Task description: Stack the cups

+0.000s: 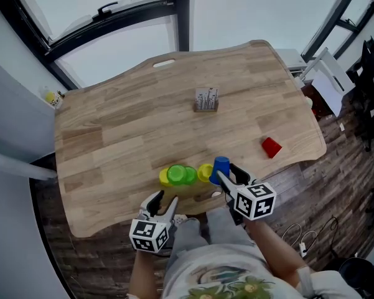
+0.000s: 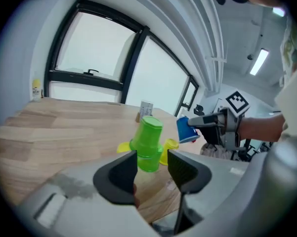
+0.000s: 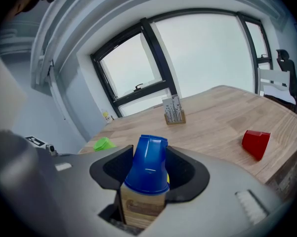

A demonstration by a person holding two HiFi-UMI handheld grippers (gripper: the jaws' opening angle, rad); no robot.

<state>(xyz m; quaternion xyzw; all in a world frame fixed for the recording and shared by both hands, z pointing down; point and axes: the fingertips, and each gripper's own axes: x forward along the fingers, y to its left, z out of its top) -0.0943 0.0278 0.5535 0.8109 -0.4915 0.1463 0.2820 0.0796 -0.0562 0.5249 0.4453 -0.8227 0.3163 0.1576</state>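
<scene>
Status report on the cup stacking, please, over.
Left gripper open, empty, near the green cups. Right gripper shut on the blue cup, lifted beside the yellow cup. Red cup apart, far right. Nothing in the way.

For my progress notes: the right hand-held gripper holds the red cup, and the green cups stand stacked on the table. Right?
No. The right gripper view shows the right hand-held gripper holding the blue cup; the red cup sits on the table. The rest stands.

The wooden tabletop (image 1: 112, 139) carries a small holder (image 1: 206, 99) near the middle, a red cup (image 1: 271, 147) toward the right edge, and green cups (image 1: 182, 175) beside a yellow cup (image 1: 204, 172) in front.
</scene>
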